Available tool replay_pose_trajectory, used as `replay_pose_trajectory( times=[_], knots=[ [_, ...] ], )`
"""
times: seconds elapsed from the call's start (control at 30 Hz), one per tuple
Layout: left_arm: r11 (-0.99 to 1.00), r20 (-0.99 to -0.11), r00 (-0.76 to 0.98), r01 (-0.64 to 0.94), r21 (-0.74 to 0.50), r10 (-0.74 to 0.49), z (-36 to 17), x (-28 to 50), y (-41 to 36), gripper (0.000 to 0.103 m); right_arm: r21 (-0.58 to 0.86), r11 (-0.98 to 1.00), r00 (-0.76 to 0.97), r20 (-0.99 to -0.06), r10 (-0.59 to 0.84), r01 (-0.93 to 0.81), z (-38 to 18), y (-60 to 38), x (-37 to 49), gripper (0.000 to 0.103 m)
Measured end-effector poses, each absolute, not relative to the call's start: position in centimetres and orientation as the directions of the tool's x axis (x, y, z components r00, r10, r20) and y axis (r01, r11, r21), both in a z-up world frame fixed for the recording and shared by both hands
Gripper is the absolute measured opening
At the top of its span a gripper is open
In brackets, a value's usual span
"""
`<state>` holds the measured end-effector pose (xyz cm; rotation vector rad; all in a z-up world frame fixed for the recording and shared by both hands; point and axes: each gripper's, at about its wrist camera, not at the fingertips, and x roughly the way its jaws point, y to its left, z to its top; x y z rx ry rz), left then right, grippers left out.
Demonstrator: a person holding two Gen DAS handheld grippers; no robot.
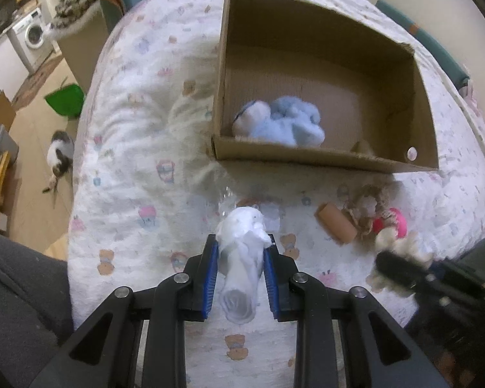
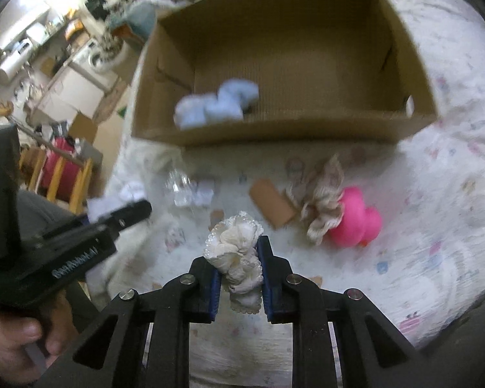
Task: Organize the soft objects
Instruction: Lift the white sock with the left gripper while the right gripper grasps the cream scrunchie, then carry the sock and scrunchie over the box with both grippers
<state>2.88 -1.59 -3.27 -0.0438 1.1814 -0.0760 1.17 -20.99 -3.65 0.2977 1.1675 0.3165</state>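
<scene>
My left gripper (image 1: 241, 245) is shut on a rolled white sock (image 1: 242, 258), held above the bed short of the cardboard box (image 1: 307, 158). My right gripper (image 2: 237, 255) is shut on a bunched cream lace cloth (image 2: 237, 258), also in front of the box (image 2: 274, 132). A light-blue plush toy (image 1: 281, 123) lies inside the box, seen too in the right wrist view (image 2: 216, 105). On the quilt lie a brown cardboard tube (image 2: 271, 203), a frayed beige cloth (image 2: 323, 200) and a pink rubber duck (image 2: 355, 216).
The box stands on a white patterned quilt (image 1: 139, 148). A crumpled clear plastic piece (image 2: 184, 187) lies on the quilt. A cat (image 1: 59, 155) and a green dustpan (image 1: 64, 98) are on the floor at the left. Furniture and a washing machine (image 1: 34, 34) stand beyond.
</scene>
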Motion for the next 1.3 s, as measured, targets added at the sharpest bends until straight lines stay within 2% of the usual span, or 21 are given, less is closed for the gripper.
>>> replay_pose_trajectory(
  times=[0.27,0.5,0.9,1.03,1.3],
  knots=[
    [0.995,-0.878,0.47,0.087,-0.055,-0.089,0.5,4.6,-2.6,0.024,0.42,0.906,0.522,-0.76,0.387,-0.06,0.6,-23.5,2.4,0.022],
    [0.994,-0.853,0.515,0.11,-0.028,-0.081,2.4,8.3,-4.0,0.024,0.416,0.908,0.587,-0.723,0.366,-0.053,2.6,-25.3,5.4,0.022],
    [0.986,-0.835,0.54,0.169,-0.014,-0.104,1.6,13.5,-8.0,0.024,0.336,0.942,0.589,-0.757,0.283,-0.02,1.3,-26.3,11.1,0.022],
    [0.988,-0.836,0.534,0.142,-0.059,-0.126,0.0,14.6,-8.4,0.024,0.363,0.932,0.574,-0.767,0.287,0.018,0.0,-26.8,11.8,0.022],
    [0.979,-0.844,0.514,0.194,-0.059,-0.153,-2.6,15.2,-9.1,0.024,0.418,0.905,0.511,-0.796,0.325,0.074,-3.2,-27.5,12.3,0.022]
  ],
)
